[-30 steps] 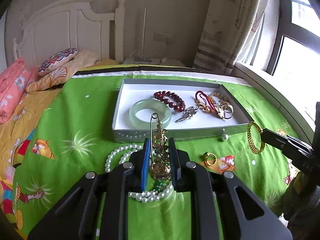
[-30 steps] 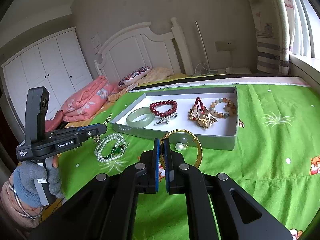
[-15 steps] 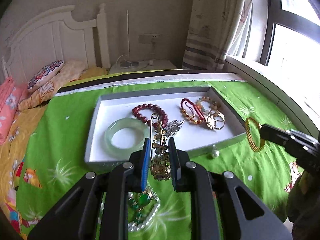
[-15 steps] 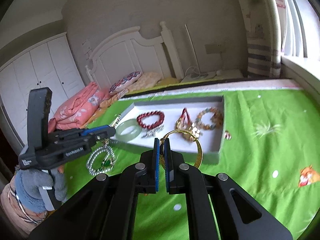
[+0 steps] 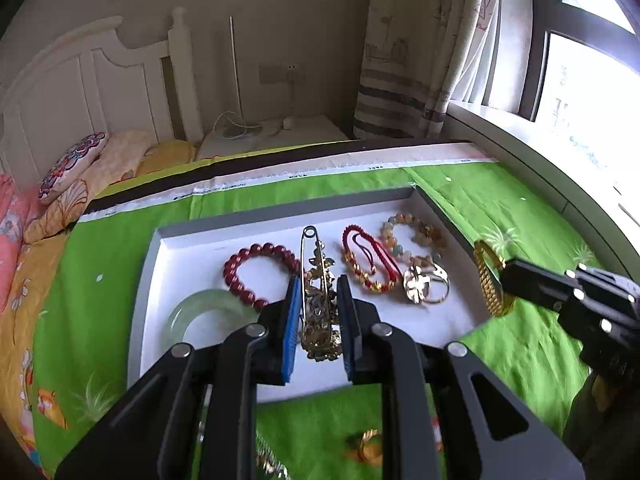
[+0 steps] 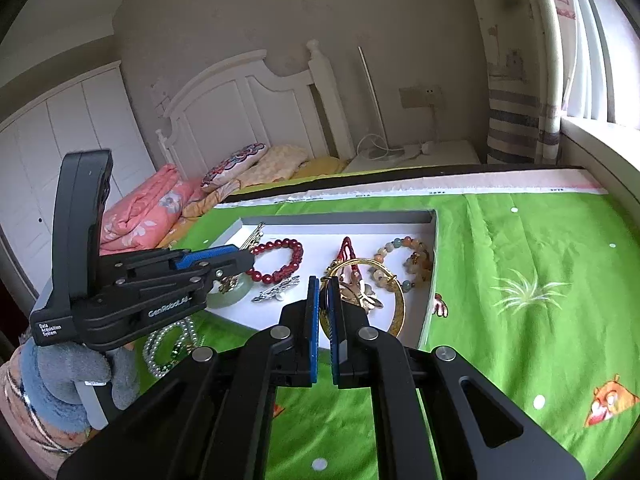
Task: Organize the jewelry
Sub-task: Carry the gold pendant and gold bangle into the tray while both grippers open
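While the left tool (image 5: 319, 312) hangs over the near half of the white tray (image 5: 148, 280), its blue pads are closed on a long gold safety-pin brooch (image 5: 316, 280) that stands up between them. In the tray lie a pale green bangle (image 5: 192, 316) at the near left, a dark red bead bracelet (image 5: 256, 268) beyond it, a red cord bracelet (image 5: 368, 260), a pastel bead bracelet (image 5: 404, 236) at the far right and a gold clover piece (image 5: 424, 284). At the right, the right tool (image 5: 504, 276) pinches a gold bangle (image 5: 488, 280) just past the tray's right wall, over the green bedspread (image 5: 520, 216).

From the right wrist, the right tool (image 6: 323, 300) is almost fully closed on the gold bangle (image 6: 396, 300), whose loop hangs over the tray's (image 6: 434, 264) near right corner. A silver brooch (image 6: 276, 292) lies in the tray. The left tool (image 6: 244, 260) reaches in from the left, held by a grey-gloved hand (image 6: 76, 376). A pearl strand (image 6: 168, 344) lies on the bedspread (image 6: 540, 280) near the tray's left corner.
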A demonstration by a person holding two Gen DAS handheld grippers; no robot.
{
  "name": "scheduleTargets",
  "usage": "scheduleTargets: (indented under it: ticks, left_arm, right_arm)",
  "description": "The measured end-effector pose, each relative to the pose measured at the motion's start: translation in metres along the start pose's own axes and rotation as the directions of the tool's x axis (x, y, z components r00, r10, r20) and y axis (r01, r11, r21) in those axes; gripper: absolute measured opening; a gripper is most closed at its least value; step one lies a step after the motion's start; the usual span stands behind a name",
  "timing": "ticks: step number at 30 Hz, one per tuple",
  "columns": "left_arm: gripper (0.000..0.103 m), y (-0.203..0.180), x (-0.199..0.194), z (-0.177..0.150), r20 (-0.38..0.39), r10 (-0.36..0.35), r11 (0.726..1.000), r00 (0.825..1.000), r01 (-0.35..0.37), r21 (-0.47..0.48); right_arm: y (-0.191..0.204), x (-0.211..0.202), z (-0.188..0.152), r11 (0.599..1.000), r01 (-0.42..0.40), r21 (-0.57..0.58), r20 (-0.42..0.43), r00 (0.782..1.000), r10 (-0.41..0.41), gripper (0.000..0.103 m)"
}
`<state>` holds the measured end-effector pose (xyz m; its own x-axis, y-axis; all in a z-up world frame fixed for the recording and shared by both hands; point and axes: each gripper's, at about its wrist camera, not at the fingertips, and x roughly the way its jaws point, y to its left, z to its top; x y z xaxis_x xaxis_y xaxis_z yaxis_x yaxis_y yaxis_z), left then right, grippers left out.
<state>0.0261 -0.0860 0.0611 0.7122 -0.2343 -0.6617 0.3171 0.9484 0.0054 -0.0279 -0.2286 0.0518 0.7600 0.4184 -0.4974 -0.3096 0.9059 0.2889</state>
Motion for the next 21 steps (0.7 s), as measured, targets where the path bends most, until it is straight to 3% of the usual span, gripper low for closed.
scheduleTargets:
  ticks: [18,21]
  left_arm:
    - [0.019,-0.005,0.043,0.025,-0.049,0.020,0.999,0.999,-0.022,-0.045]
    - [0.043,0.004,0.035,0.023,-0.029,0.033,0.996,0.999,-0.036,-0.079]
  right_arm:
    - [-0.020,0.017,-0.003,0.996,-0.010,0.088,-0.031,0.999,0.013,0.009]
    - [-0.023,0.014,-0.003,0.994,-0.020,0.104,-0.016,1.000,0.022,0.011]
